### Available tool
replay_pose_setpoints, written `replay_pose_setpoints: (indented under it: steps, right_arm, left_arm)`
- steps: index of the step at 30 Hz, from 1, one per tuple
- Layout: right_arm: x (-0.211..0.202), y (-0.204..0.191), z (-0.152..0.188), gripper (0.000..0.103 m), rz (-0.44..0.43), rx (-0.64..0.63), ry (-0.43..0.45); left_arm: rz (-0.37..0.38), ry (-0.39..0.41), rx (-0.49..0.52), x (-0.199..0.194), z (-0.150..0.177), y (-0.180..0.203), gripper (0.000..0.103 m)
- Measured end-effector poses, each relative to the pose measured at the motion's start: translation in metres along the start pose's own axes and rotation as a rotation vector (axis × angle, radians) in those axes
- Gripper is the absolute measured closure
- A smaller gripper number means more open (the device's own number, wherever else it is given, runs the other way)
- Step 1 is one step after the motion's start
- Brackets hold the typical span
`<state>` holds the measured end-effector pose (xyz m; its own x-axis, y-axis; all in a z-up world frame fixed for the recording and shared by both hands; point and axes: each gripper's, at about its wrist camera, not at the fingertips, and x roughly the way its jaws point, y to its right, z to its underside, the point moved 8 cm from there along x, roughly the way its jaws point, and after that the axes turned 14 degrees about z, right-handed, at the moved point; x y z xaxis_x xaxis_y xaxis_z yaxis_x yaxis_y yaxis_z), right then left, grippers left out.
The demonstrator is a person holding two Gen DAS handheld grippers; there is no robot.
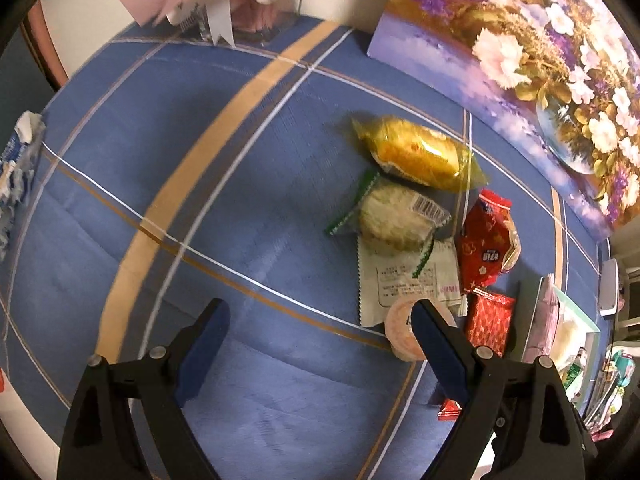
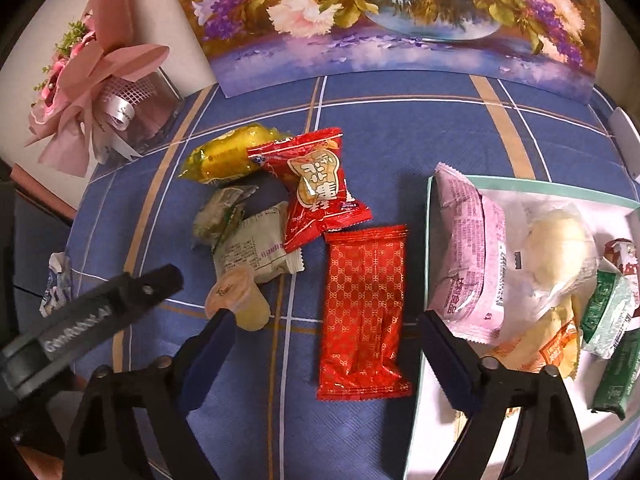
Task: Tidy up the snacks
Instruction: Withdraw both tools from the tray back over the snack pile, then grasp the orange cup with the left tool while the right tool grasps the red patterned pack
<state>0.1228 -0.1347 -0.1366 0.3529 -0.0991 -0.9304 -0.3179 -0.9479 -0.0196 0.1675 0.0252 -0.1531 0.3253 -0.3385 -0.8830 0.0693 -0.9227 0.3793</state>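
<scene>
Both grippers have jaws spread wide, nothing held.

The right gripper (image 2: 324, 344) hangs over the long red wrapper (image 2: 362, 314) lying flat on the blue plaid table (image 2: 420, 128), just left of the white tray (image 2: 430, 208) already holding several packs. The wrapper sits between the jaws, apparently untouched.

The left gripper (image 1: 320, 340) hovers over bare cloth, its right finger (image 1: 434, 344) overlapping the small jelly cup (image 1: 402, 330) at the pile's edge.

Risks:
- The flat, slick wrapper may slide or crumple instead of lifting if the jaws close high.
- The right finger sits close to the tray rim and pink pack (image 2: 470, 256); it could nudge them.
- The jelly cup may roll off if clipped.
- The two grippers are near each other; collision is possible.
</scene>
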Motion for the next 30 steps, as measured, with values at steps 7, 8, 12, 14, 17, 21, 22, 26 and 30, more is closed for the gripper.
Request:
replay_pose_setpoints:
  steps: [7, 8, 12, 14, 17, 21, 22, 26, 30]
  right_arm:
    - [0.003, -0.003, 0.001, 0.024, -0.029, -0.001, -0.017]
    - [0.004, -0.003, 0.001, 0.024, -0.023, -0.006, -0.017]
    - [0.009, -0.001, 0.003, 0.029, -0.009, -0.012, -0.031]
    - [0.013, -0.001, 0.004, 0.029, 0.001, -0.014, -0.040]
    - [0.019, 0.000, 0.005, 0.032, 0.022, -0.021, -0.053]
    - [0.023, 0.001, 0.007, 0.032, 0.044, -0.030, -0.059]
    - [0.024, 0.001, 0.007, 0.032, 0.051, -0.032, -0.058]
    - [0.026, -0.004, 0.007, 0.032, 0.065, -0.050, -0.053]
    - [0.031, -0.010, 0.008, 0.033, 0.066, -0.060, -0.060]
  left_arm:
    - [0.023, -0.024, -0.018, 0.007, 0.003, 0.003, 0.011]
    - [0.026, -0.025, -0.018, 0.007, 0.003, 0.004, 0.011]
    - [0.036, -0.026, -0.017, 0.008, 0.004, 0.005, 0.011]
    - [0.040, -0.029, -0.018, 0.009, 0.003, 0.005, 0.011]
    - [0.042, -0.032, -0.019, 0.011, 0.003, 0.006, 0.011]
    - [0.042, -0.035, -0.017, 0.013, 0.002, 0.006, 0.011]
    - [0.043, -0.036, -0.018, 0.014, 0.002, 0.006, 0.011]
    - [0.044, -0.039, -0.017, 0.015, 0.002, 0.007, 0.011]
    - [0.045, -0.039, -0.020, 0.014, 0.002, 0.006, 0.011]
